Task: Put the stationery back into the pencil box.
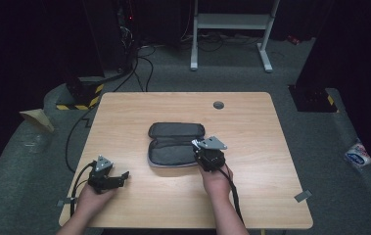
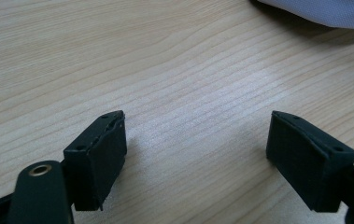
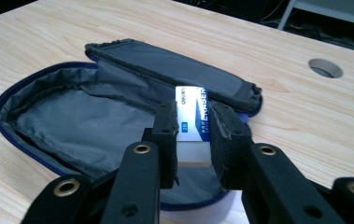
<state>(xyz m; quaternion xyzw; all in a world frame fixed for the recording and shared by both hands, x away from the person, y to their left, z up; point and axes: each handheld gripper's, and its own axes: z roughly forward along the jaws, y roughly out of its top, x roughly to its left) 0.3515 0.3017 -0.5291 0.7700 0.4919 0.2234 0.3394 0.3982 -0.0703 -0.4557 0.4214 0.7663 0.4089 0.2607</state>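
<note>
R tool (image 3: 193, 135) clamped on white eraser (image 3: 192, 119) w/ blue-printed sleeve, held upright over the open grey pencil case (image 3: 72, 116), near its right end. Case lies unzipped at worktop (image 1: 251, 122) centre, lid flap on far side. L tool (image 2: 195, 149) jaws wide apart, nothing btwn them, resting at near-left of worktop.
</note>
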